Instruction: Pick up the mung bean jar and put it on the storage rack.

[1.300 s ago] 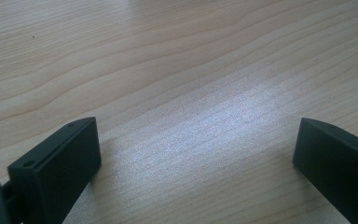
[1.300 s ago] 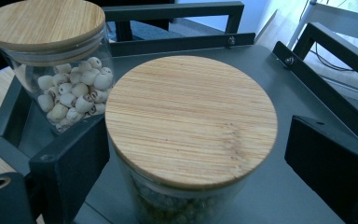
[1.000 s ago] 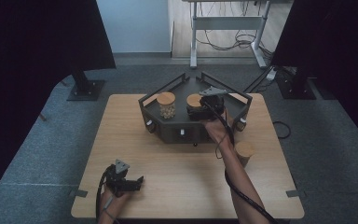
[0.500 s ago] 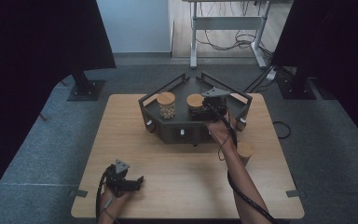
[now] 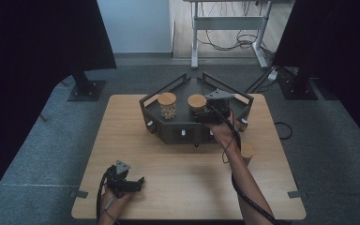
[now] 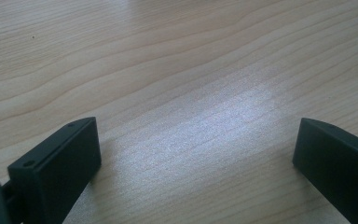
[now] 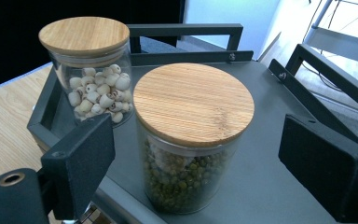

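A dark grey tray (image 5: 168, 126) with raised rails stands at the back middle of the wooden table (image 5: 136, 140). On it stand two glass jars with bamboo lids: one of white seeds (image 5: 167, 105) (image 7: 93, 79) and one of green peas (image 5: 197, 104) (image 7: 191, 140). My right gripper (image 5: 206, 112) (image 7: 193, 168) is open, its jaws wide on either side of the green pea jar and apart from it. My left gripper (image 5: 130, 183) (image 6: 193, 154) rests open on the table's front left, with bare wood between its jaws.
A third bamboo-lidded jar (image 5: 248, 152) stands on the table to the right of my right forearm. The tray's rails (image 7: 186, 30) rise behind the jars. Black stands and a desk frame (image 5: 225, 23) are on the floor beyond the table.
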Tool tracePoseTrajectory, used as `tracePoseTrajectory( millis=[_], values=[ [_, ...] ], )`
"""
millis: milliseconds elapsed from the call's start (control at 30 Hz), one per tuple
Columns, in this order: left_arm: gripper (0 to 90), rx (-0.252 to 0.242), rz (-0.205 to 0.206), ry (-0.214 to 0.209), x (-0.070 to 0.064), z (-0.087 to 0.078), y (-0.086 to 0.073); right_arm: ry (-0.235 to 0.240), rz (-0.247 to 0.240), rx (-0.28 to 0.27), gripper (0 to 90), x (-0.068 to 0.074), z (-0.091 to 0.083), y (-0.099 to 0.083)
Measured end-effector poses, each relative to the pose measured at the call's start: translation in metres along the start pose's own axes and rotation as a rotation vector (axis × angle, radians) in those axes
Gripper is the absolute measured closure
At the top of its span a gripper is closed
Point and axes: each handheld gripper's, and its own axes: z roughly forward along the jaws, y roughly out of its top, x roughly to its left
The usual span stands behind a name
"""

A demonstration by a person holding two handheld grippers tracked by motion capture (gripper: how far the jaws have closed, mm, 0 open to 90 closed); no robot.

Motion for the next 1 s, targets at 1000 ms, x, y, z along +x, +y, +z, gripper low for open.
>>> tracePoseTrajectory(
  millis=[1000],
  values=[
    [0.5, 0.0, 0.0, 0.0, 0.0, 0.0, 0.0, 0.0, -0.024, -0.036, 10.6, 0.005, -0.024, -0.008]
  ],
)
